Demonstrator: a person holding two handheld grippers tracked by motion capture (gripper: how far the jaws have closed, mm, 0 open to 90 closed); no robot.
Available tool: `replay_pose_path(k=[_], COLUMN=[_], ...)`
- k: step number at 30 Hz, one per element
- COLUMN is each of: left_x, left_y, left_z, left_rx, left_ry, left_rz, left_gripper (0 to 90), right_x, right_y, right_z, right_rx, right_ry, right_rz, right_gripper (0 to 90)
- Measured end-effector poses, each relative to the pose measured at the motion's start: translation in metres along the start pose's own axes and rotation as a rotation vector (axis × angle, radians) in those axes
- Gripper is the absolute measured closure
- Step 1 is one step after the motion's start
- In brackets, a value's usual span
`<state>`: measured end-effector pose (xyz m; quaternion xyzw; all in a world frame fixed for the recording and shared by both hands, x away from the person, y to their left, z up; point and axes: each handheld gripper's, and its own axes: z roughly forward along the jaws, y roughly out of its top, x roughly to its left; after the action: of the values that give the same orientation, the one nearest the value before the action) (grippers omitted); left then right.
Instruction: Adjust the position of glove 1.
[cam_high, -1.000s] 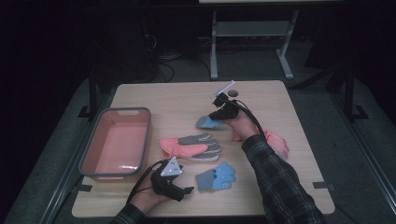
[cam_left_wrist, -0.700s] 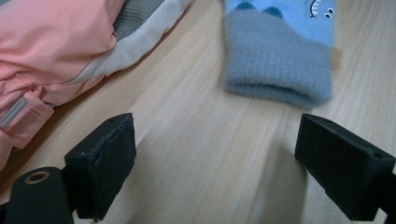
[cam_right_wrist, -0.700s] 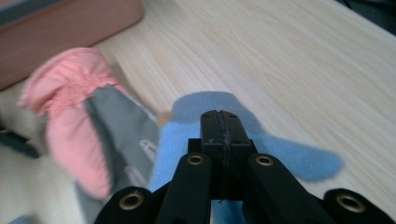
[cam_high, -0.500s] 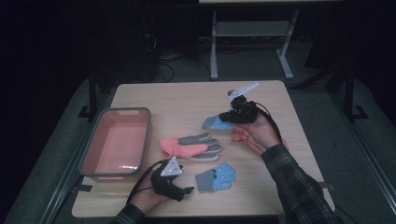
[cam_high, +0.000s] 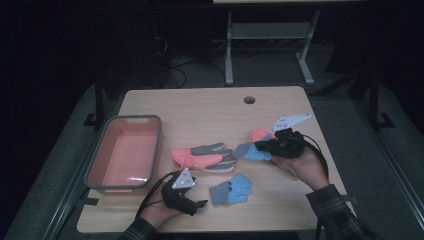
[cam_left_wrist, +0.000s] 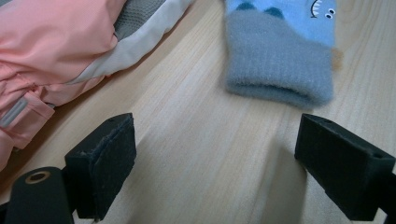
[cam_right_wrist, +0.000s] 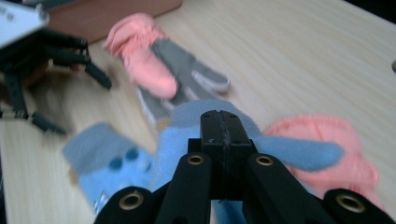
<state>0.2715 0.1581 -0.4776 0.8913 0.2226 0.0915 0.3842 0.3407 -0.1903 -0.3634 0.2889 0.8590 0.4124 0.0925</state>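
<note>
Wooden table (cam_high: 210, 107) carries everything; salmon bin (cam_high: 125, 152) with a grey rim sits at the left edge, nothing visible in it; peach-and-grey ski glove (cam_high: 202, 156) lies mid-table, cuff toward the bin, fingers toward the right edge; second peach glove (cam_high: 260, 134) bunched near the right edge, just behind the right gripper; blue knit glove with grey cuff (cam_high: 231, 189) lies flat near the front edge, just right of the left gripper; its match, the held blue glove (cam_high: 250, 151), sits right of centre, one end touching the ski glove's fingertips; right gripper (cam_high: 267, 146) is clamped on it, jaws pressed together through the blue fabric in the right gripper view (cam_right_wrist: 219, 126), glove draping to both sides of the jaws, cannot tell if it is lifted clear of the wood; left gripper (cam_high: 200, 202) rests low at the front edge, jaws spread wide with nothing between them, left gripper view shows bare wood between the pads and the grey cuff (cam_left_wrist: 279, 67) ahead and apart; judged step: the right hand is carrying one blue glove, likely sorting or pairing gloves, bin as probable destination but that is a guess; next move calls for keeping the pinch firm, lifting the draping ends clear of the ski glove so it is not dragged, then crossing over mid-table toward the bin or the matching glove; left gripper needs a short advance to close on the cuff.
</note>
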Motion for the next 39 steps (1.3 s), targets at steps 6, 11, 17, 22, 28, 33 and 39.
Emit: replay_pose_path(k=[6,11,17,22,28,33,39], left_x=[0.000,0.000,0.002,0.005,0.005,0.003,-0.002], left_y=[0.000,0.000,0.001,0.002,0.004,0.007,0.021], left_z=[0.000,0.000,-0.001,-0.005,-0.008,-0.014,-0.017], left_rx=[0.000,0.001,0.008,0.022,0.014,0.000,-0.024], left_ry=[0.000,-0.001,0.001,0.014,0.011,0.006,-0.039], left_rz=[-0.002,-0.005,-0.031,-0.055,-0.051,-0.045,-0.043], left_gripper=[12.1,12.1,13.0,14.7,24.3,32.9,62.1], right_x=[0.010,0.012,0.008,0.011,0.022,0.019,0.017], right_y=[-0.035,-0.065,-0.093,-0.094,-0.078,-0.073,-0.077], right_z=[-0.016,-0.022,-0.018,-0.019,0.009,0.036,0.046], right_rx=[0.020,0.061,0.123,0.116,0.142,0.208,0.240], right_ry=[0.004,0.011,0.003,-0.041,-0.001,-0.018,-0.010], right_rz=[0.020,0.057,0.100,0.102,0.057,0.026,0.008], right_gripper=[90.0,90.0,86.0,74.5,90.0,90.0,90.0])
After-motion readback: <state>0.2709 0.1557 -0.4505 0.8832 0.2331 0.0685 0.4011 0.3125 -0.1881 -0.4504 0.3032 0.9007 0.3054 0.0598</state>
